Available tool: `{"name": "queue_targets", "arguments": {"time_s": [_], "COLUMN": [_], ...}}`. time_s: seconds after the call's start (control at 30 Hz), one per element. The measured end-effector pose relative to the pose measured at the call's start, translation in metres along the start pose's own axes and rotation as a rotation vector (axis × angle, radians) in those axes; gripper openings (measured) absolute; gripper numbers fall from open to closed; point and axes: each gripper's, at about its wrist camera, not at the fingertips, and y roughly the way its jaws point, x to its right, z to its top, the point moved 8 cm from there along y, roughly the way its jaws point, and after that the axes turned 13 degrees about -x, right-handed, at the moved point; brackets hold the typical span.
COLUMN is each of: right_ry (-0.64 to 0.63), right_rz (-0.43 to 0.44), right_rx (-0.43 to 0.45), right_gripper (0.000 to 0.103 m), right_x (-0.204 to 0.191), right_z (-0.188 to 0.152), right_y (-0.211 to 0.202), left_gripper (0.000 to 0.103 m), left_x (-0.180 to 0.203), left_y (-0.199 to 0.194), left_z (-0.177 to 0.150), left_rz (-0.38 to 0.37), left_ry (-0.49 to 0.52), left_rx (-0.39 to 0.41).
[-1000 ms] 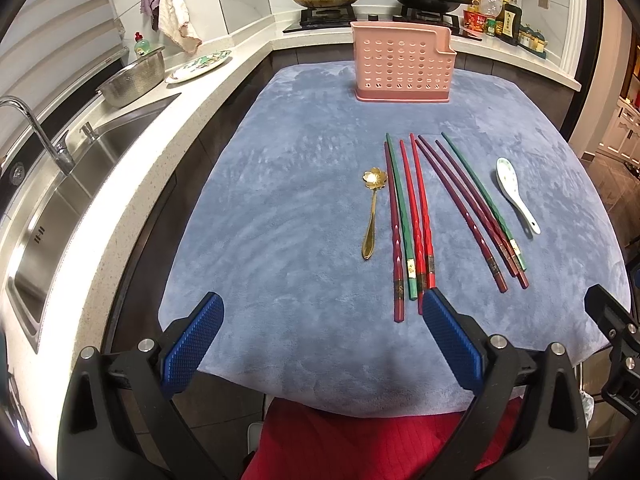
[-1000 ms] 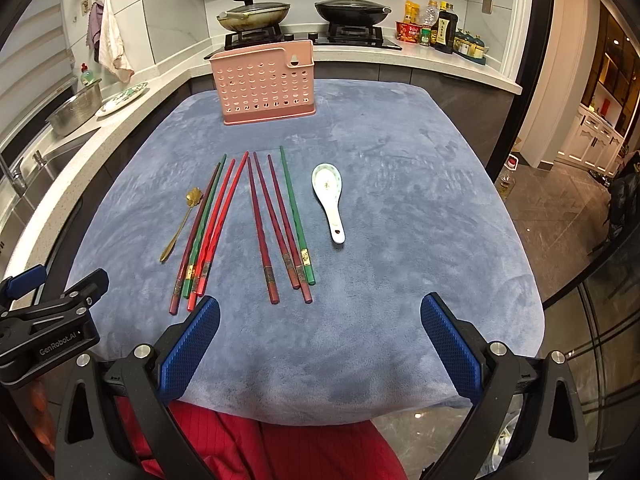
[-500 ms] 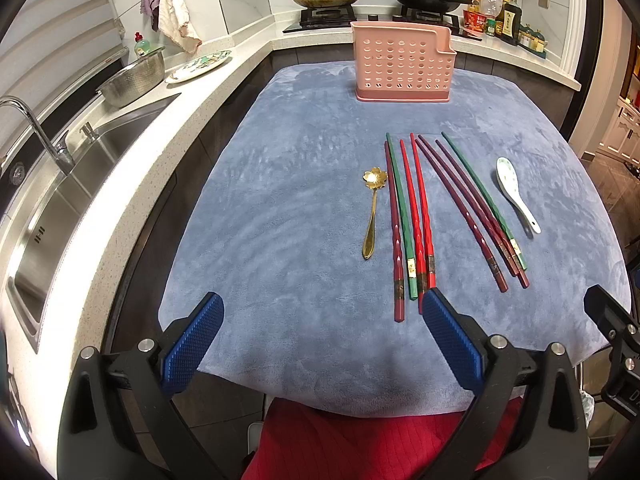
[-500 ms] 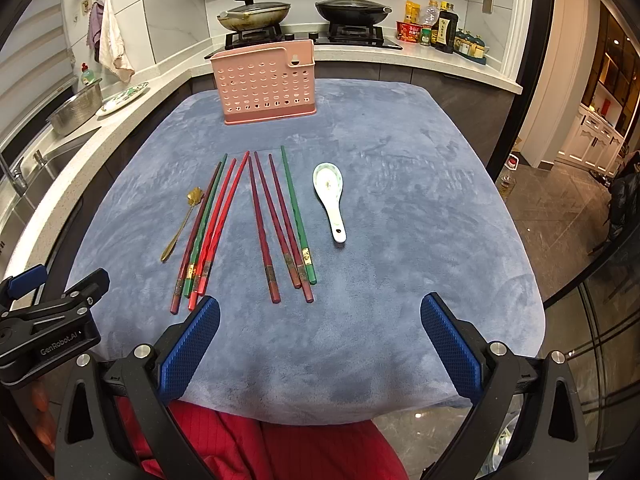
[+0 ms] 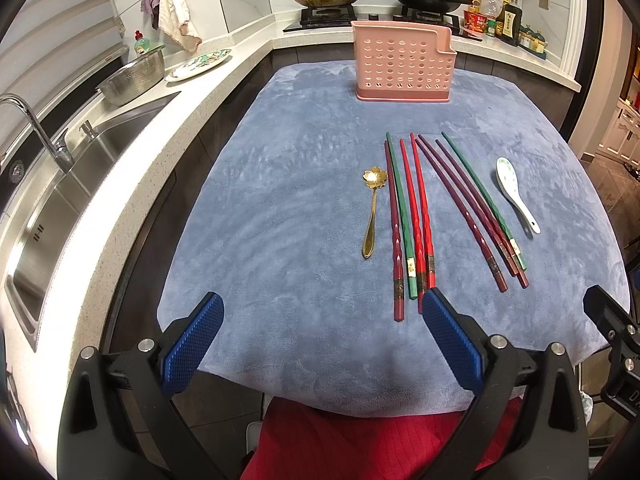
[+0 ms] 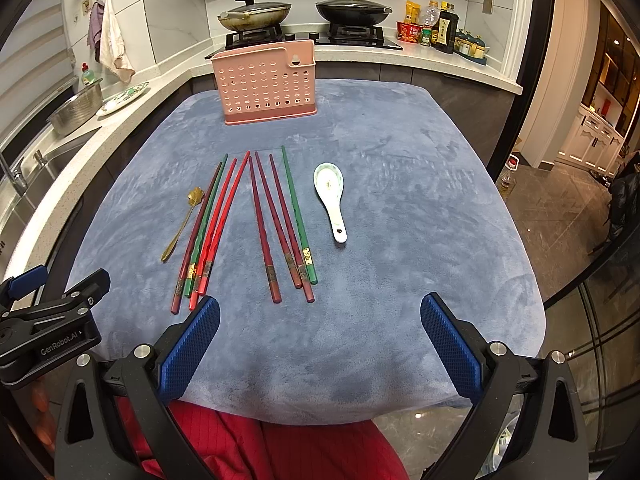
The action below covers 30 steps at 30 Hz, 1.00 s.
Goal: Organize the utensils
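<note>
Several red, maroon and green chopsticks (image 5: 416,216) (image 6: 256,216) lie side by side on the blue cloth (image 5: 288,200) (image 6: 420,208). A gold flower-bowl spoon (image 5: 372,212) (image 6: 182,224) lies to their left, a white ceramic spoon (image 5: 516,196) (image 6: 332,192) to their right. A pink perforated utensil holder (image 5: 404,66) (image 6: 266,82) stands upright at the cloth's far edge. My left gripper (image 5: 322,328) is open and empty above the near edge. My right gripper (image 6: 320,328) is open and empty there too, near the chopstick ends.
A steel sink (image 5: 60,192) and white counter run along the left, with a colander (image 5: 134,78) and plate (image 5: 200,64). A stove with two lidded pans (image 6: 304,14) and bottles (image 6: 436,28) is behind the holder. A red cloth (image 6: 256,444) is below the table's near edge.
Both grippers have crept slightly forward toward the utensils. Nothing on the cloth has moved.
</note>
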Motion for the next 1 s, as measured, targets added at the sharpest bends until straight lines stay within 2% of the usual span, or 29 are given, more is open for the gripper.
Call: {"name": "queue_targets", "arguments": {"time_s": [1.0], "right_ry": [0.000], "right_rz": [0.001], "right_rx": [-0.001], "right_gripper": [0.096], "right_x": [-0.0001], "right_z": [-0.0002], "right_y": [0.0002], "left_gripper": [0.095], "left_x": [-0.0002], "left_y": [0.0012], "left_z": [-0.0012], "left_rz": [-0.003], "left_ry": [-0.001], "left_rx": [-0.003]}}
